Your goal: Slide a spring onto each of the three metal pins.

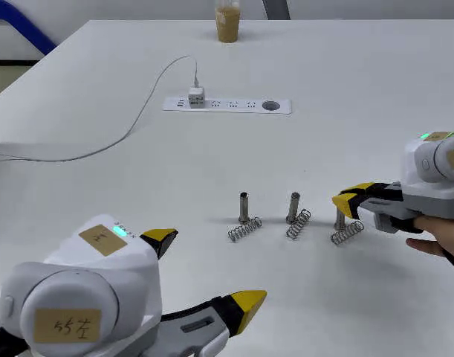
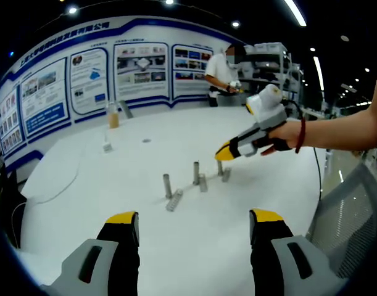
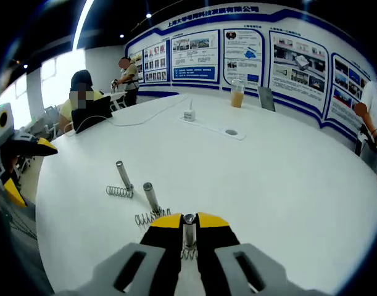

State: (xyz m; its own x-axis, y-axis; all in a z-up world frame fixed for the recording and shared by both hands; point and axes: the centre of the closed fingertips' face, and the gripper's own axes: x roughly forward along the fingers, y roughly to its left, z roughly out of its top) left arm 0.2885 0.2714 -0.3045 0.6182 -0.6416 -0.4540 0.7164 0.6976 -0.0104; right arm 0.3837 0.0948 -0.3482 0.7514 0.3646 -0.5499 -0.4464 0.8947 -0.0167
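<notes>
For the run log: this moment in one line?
left gripper open | right gripper shut on rightmost pin | springs loose on table

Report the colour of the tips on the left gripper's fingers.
Yellow tips on black fingers; clearest in the left gripper view.

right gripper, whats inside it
A metal pin stands in the gap of the right gripper, with a spring at its foot. The yellow tips hide whether they touch the pin.
</notes>
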